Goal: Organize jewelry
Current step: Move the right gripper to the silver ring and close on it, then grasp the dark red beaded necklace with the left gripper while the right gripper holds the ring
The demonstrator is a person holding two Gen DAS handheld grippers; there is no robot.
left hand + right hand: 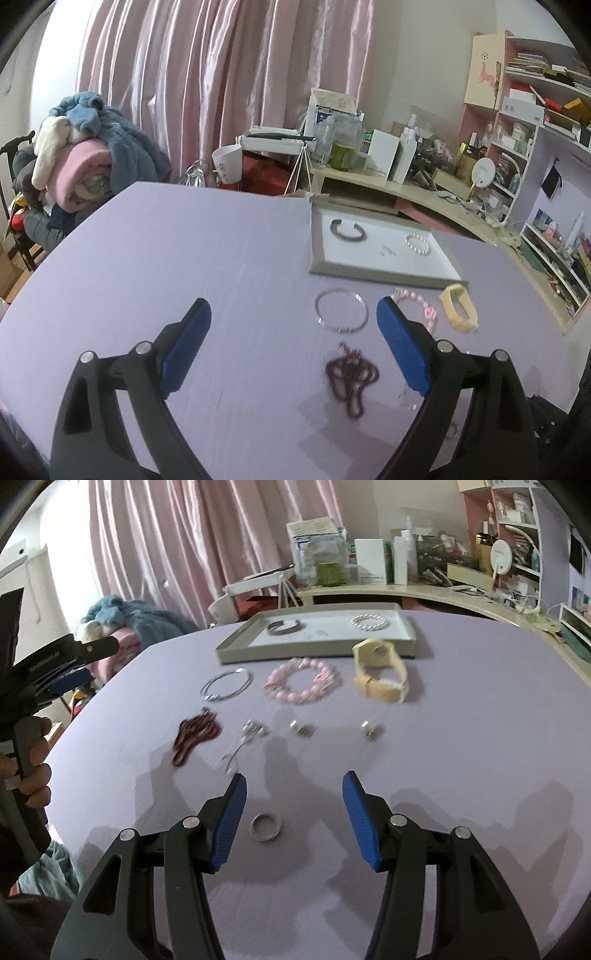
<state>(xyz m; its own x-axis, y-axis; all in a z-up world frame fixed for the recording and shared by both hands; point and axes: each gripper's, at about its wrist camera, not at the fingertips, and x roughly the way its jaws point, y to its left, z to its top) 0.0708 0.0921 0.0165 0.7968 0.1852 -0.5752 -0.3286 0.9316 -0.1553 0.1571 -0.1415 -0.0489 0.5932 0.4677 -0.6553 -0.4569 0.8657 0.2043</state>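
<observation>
A grey tray on the lilac table holds a dark cuff, a pearl bracelet and small earrings. In front of it lie a silver bangle, a pink bead bracelet, a yellow watch, a dark red bead necklace, a silver clip, two small earrings and a silver ring. My right gripper is open above the ring. My left gripper is open and empty near the bangle; it also shows in the right wrist view.
A chair piled with blankets and clothes stands at the table's far left. A cluttered desk and shelves lie behind and to the right. Pink curtains hang at the back.
</observation>
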